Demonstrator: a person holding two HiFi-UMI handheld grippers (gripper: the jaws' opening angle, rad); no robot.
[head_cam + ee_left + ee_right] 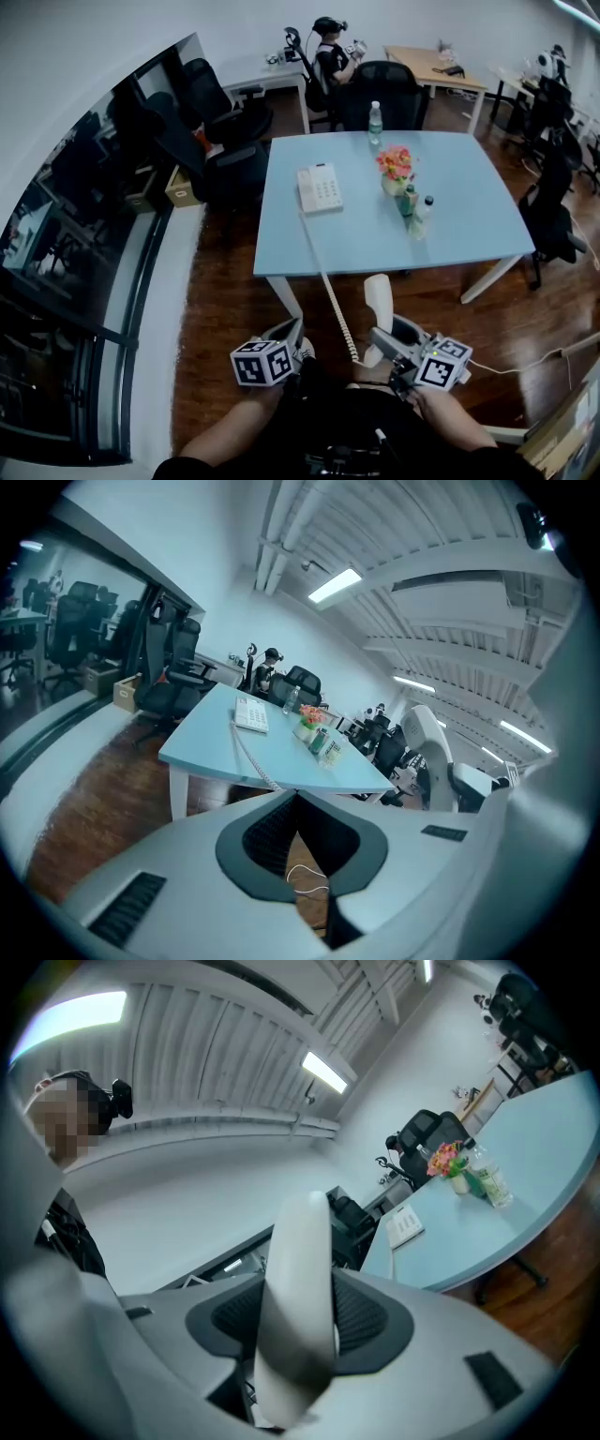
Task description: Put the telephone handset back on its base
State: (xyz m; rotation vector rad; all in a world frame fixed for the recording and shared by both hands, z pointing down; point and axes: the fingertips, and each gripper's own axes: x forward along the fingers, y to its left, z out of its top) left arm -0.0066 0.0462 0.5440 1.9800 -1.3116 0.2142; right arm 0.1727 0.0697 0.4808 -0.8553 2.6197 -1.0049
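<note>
The white telephone handset (378, 300) stands upright in my right gripper (386, 345), in front of the table's near edge. In the right gripper view the jaws press on both sides of the handset (298, 1307). Its coiled cord (330, 291) runs up over the table edge to the white phone base (320, 187), which lies on the left part of the light blue table (469, 220). The base (406, 1225) shows far off in the right gripper view. My left gripper (289, 332) hangs low at the left, its jaws closed tip to tip on nothing (296, 795).
A vase of flowers (395, 171) and two bottles (420, 216) (375, 122) stand on the table right of the base. Black office chairs (220, 150) crowd the table's left and far sides. A person (330, 52) sits at a desk behind. A glass wall runs along the left.
</note>
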